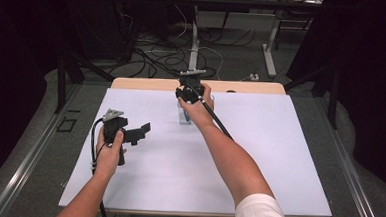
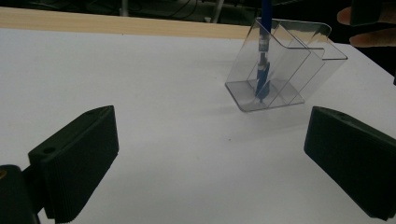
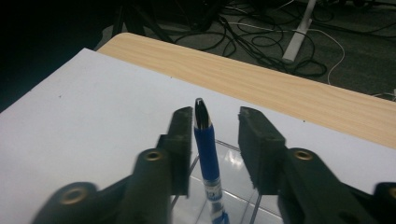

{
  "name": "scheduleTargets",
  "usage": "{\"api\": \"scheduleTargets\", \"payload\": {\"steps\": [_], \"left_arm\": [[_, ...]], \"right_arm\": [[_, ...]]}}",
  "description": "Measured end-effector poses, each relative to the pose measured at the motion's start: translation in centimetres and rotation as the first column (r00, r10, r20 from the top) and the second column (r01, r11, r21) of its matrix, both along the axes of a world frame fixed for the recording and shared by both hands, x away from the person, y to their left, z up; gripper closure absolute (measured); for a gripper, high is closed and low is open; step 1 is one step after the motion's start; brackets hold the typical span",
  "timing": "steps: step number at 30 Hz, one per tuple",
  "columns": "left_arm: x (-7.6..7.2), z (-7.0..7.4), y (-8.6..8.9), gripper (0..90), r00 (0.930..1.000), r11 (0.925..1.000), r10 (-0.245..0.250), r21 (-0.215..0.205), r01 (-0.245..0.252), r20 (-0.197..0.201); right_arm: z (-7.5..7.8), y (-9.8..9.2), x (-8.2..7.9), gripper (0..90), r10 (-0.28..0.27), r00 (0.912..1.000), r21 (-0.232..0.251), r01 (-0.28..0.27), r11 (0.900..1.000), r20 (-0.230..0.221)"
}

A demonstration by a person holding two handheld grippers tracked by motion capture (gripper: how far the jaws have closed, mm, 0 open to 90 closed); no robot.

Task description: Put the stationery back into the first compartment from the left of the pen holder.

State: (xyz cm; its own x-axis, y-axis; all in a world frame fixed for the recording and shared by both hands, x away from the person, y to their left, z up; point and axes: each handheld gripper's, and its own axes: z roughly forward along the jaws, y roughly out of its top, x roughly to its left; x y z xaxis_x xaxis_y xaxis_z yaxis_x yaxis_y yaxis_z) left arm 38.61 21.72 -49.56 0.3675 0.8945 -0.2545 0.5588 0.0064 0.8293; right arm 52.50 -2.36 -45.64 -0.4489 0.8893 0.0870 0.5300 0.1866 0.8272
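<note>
White sheet (image 1: 258,162) over wooden table (image 1: 147,83), taken as landmark throughout. Toward far middle of sheet: clear plastic holder (image 2: 285,70), several compartments, thin walls, prob light & easy to tip or slide on smooth sheet; scuffs likely, so no hard squeeze on walls. In a near compartment of holder: blue pen (image 2: 263,70), upright, tip down on holder floor, top end poking above rim. Pen prob light, stiff, smooth barrel, a bit slippery; best hold on upper barrel just under dark top, straight lift so holder stays put. Right gripper (image 3: 215,140) above far middle of sheet, over holder, jaws part open either side of pen top, gap visible both sides, nothing clamped. Left gripper (image 2: 210,154) low over near-left of sheet, jaws wide apart, empty, aimed twd holder
</note>
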Motion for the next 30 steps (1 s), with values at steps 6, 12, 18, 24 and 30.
{"api": "scheduleTargets", "payload": {"steps": [6,12,18,24,30], "left_arm": [[0.1,-0.1,0.0,2.8,1.0000,1.0000,0.008,0.001,-0.008,-0.001],[0.0,-0.1,0.1,2.8,0.9999,0.9999,0.010,0.005,-0.010,-0.002],[0.0,0.0,0.1,2.8,1.0000,1.0000,0.008,0.005,-0.008,0.001],[0.0,-0.2,0.2,2.8,1.0000,0.9999,0.006,0.009,-0.006,0.003],[0.0,-0.2,0.2,2.8,1.0000,0.9999,0.006,0.016,-0.006,0.006]], "right_arm": [[0.7,-0.5,-0.4,43.4,0.013,0.9999,0.033,-0.014,0.999,0.007],[0.8,-1.2,-0.8,28.3,-0.002,0.9997,0.013,0.001,1.000,0.022],[0.8,-2.2,-1.2,14.9,-0.015,0.9985,0.008,0.015,1.000,0.053],[0.5,-2.9,-2.0,11.3,-0.017,0.9977,-0.031,0.019,0.999,0.065],[0.2,-3.5,-3.0,3.4,-0.001,0.9977,-0.032,0.004,0.999,0.068]]}}
